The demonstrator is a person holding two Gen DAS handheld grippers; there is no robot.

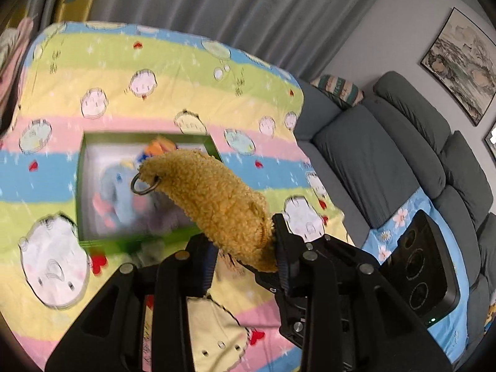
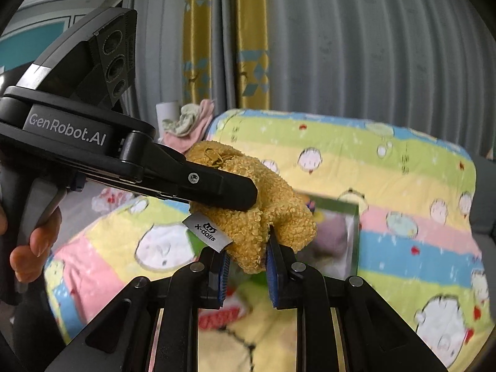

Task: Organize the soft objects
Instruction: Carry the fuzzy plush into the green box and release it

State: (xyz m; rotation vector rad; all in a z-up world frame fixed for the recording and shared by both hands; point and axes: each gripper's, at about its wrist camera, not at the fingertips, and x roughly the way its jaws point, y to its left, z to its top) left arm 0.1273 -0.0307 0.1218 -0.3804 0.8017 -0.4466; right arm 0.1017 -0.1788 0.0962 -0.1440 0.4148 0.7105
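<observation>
Striped in pastel green, yellow, pink and blue, a cartoon-printed quilt (image 1: 173, 71) covers the surface and fills most of both views. At the far left of the left wrist view a heap of pink and pale cloth (image 1: 12, 59) lies off the quilt's edge, with grey curtains (image 1: 248, 9) hanging behind. On the quilt sits a green-rimmed box (image 1: 81, 186) holding a blurred blue plush (image 1: 119, 192) and other soft toys. Above the box, a fuzzy tan plush (image 1: 214, 198) with a metal ring (image 1: 145, 183) is held up in the air by both tools: the left gripper (image 1: 245, 248) has its jaws clamped on one end, and the right gripper (image 2: 248, 263) has its jaws closed against the plush's lower part, beside a grey "x-dolls" tag (image 2: 206, 232). Further right stands a grey sofa (image 1: 403, 161) with a striped cushion (image 1: 341, 90), and a framed landscape painting (image 1: 462, 65) hangs on the wall.
</observation>
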